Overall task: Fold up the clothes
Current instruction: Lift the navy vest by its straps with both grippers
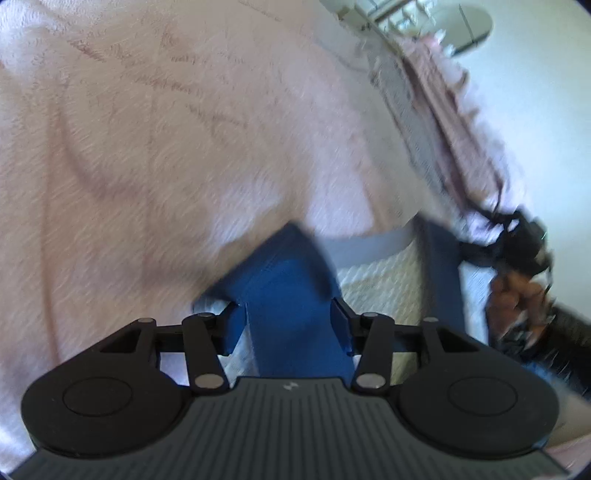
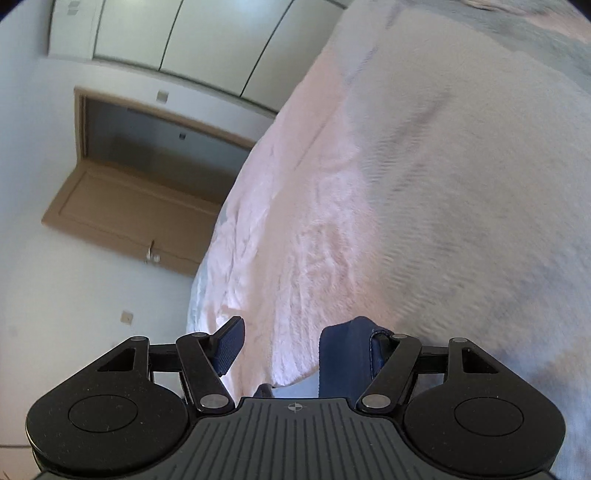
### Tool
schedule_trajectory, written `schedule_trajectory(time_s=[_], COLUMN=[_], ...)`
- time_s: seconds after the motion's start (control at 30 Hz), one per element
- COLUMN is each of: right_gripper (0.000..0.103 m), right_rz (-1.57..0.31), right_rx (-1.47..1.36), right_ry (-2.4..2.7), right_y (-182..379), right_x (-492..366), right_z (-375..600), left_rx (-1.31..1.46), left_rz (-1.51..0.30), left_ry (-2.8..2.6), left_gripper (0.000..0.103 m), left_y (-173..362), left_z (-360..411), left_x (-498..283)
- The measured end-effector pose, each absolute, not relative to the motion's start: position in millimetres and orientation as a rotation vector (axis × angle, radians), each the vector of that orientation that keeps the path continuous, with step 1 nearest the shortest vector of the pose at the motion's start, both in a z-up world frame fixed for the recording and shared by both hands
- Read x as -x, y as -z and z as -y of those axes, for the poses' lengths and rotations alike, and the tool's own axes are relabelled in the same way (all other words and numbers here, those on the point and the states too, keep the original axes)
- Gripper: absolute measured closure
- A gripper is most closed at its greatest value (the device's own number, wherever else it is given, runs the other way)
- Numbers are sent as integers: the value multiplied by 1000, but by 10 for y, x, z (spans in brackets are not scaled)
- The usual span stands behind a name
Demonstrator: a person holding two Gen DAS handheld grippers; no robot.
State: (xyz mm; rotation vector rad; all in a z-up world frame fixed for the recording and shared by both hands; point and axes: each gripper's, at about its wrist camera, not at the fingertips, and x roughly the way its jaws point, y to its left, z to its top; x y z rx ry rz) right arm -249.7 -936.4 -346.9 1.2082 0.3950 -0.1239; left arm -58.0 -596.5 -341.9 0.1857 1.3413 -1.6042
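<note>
The fluffy pale pink fleece garment (image 1: 166,147) is hanging lifted between both grippers. The left gripper (image 1: 288,317) and right gripper (image 2: 280,350) are each standing parted, cloth between the fingers; clamping looks unconfirmed. Keeping both corners level would, I judge, keep the fold square.

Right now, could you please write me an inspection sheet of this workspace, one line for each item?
Surface: white textured bedding shows under the cloth; little of it is visible.
Job's things: large pink fluffy garment held up, filling both views; blue fabric lies between the left fingers.
Clutter: nothing seen.
Grippers: left gripper has jaws apart around the blue fabric, grip unclear; right gripper has jaws wide apart, pink edge between them, blue fabric at one finger.
Cables: nothing seen.
Surroundings: open brown door, white cupboard panels, white wall; all tilted and motion-blurred.
</note>
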Motion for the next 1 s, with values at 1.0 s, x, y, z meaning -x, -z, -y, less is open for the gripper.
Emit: schedule_trajectory(time_s=[1.0], right_gripper=[43], right_rz=[-643], right_rx=[-1066], right_ry=[221], right_y=[3674], right_x=[2061], right_z=[9388], left_rx=[-143], left_rz=[-1216], left_ry=[1446], left_gripper=[77], left_y=[3278], left_z=[6122], left_x=[390])
